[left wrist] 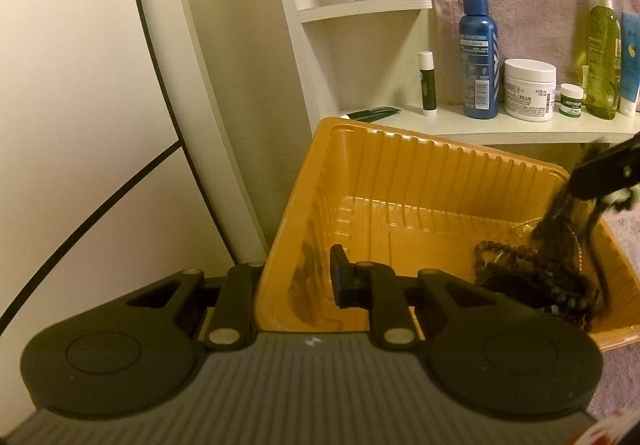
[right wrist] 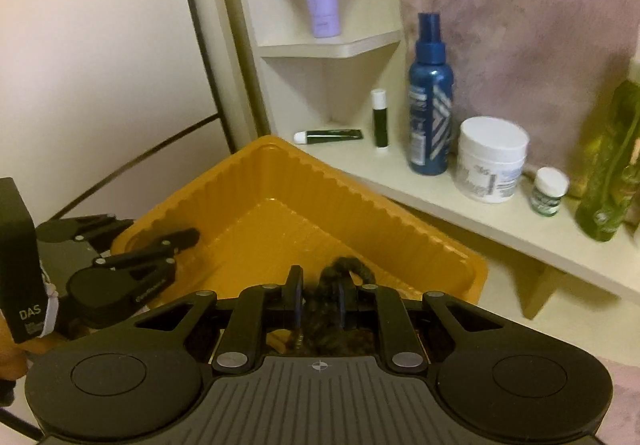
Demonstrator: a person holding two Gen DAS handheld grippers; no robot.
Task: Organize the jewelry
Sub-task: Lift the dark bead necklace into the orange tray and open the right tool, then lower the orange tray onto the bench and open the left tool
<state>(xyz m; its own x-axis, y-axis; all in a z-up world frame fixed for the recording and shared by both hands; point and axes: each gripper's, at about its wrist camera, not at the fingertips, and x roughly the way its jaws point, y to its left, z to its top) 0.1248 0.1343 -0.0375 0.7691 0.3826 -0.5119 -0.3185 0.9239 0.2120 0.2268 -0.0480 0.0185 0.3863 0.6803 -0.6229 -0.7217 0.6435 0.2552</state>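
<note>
From the left wrist, the left tool (left wrist: 296, 277) was seen clamped on the orange tray's (left wrist: 400, 149) near wall, steadying it. Beaded jewelry (left wrist: 532, 265) lay at the tray's right.

From the right wrist, the right tool (right wrist: 319, 299), tilted downward, was narrowed on a dark strand (right wrist: 344, 269) over the tray; release was judged next.

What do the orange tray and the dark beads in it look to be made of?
Orange tray: thin moulded plastic, glossy; its ribbed walls catch highlights. Dark beads: matte brown and round, strung in strands, probably wood, though stone or plastic can't be ruled out.
</note>
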